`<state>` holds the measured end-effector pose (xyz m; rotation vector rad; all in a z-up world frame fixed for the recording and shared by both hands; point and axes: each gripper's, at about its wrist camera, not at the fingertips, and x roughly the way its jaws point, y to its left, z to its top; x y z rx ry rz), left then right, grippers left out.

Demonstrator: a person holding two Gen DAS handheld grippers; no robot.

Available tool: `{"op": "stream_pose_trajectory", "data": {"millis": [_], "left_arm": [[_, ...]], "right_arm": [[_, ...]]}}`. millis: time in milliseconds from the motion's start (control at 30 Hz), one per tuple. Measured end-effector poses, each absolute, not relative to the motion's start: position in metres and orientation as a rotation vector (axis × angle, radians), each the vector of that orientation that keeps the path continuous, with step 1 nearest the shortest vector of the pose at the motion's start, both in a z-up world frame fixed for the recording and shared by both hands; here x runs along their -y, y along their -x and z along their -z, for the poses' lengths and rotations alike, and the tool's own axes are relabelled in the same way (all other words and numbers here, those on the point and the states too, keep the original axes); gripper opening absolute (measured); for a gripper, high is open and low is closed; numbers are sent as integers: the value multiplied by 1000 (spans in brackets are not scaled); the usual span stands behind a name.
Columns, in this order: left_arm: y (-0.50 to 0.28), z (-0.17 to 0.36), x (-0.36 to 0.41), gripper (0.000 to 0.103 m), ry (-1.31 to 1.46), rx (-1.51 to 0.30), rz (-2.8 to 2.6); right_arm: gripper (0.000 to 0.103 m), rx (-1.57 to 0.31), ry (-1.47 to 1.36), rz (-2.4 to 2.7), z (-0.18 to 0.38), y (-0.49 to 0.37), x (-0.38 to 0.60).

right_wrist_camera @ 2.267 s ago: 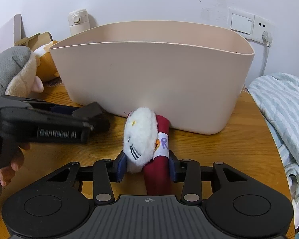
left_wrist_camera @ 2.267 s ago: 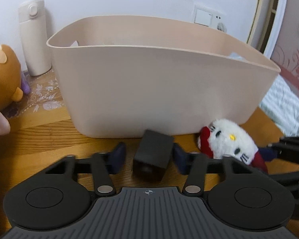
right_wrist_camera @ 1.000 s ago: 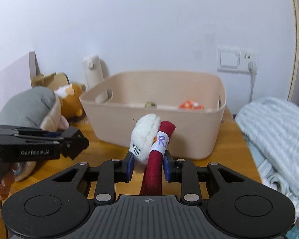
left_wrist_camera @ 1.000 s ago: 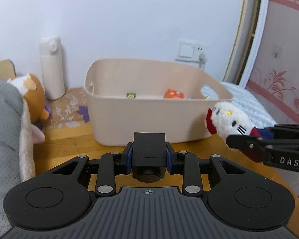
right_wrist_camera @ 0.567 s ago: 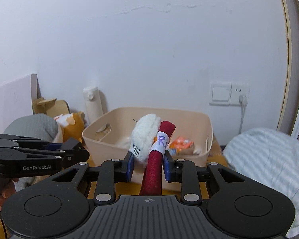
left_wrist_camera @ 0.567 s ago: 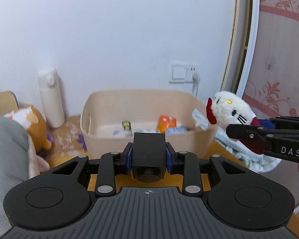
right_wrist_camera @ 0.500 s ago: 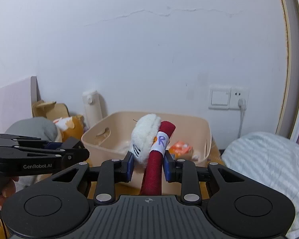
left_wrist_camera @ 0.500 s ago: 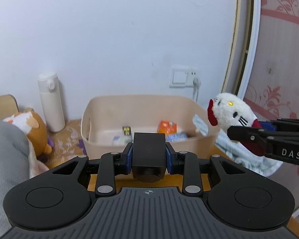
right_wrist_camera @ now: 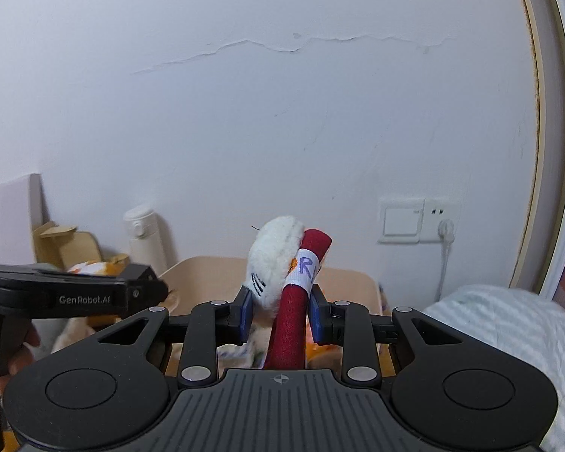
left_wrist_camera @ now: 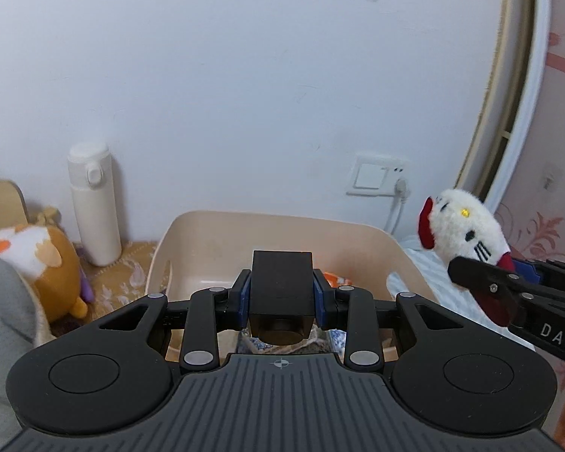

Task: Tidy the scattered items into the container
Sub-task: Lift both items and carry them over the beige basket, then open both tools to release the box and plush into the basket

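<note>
My left gripper (left_wrist_camera: 281, 297) is shut on a black box (left_wrist_camera: 281, 286) and holds it in the air above the near side of the beige bin (left_wrist_camera: 214, 233). My right gripper (right_wrist_camera: 281, 310) is shut on a white cat plush with a red body (right_wrist_camera: 286, 275), raised over the bin (right_wrist_camera: 211, 275). The plush also shows at the right of the left wrist view (left_wrist_camera: 467, 231). The bin holds an orange packet (left_wrist_camera: 335, 278) and other small items, mostly hidden behind the grippers.
A white flask (left_wrist_camera: 94, 203) stands by the wall left of the bin. An orange plush (left_wrist_camera: 45, 263) and a grey plush (left_wrist_camera: 3, 301) lie at the left. A striped blanket (right_wrist_camera: 508, 324) lies at the right. A wall socket (left_wrist_camera: 376, 179) is behind the bin.
Both grippers closed on their items on the table, then rose and moved forward; the bin now sits lower and closer beneath them.
</note>
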<state>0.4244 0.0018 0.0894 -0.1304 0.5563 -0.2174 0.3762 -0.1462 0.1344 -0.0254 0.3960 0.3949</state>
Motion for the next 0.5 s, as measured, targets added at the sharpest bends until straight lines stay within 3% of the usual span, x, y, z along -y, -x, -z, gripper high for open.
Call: {"op": "stream_pose_trajectory", "data": {"millis": [500], "left_arm": [[-501,-47,9,32,91,-790,116]], "right_arm": [[28,-576,64,-377,-88,-454,117]]}}
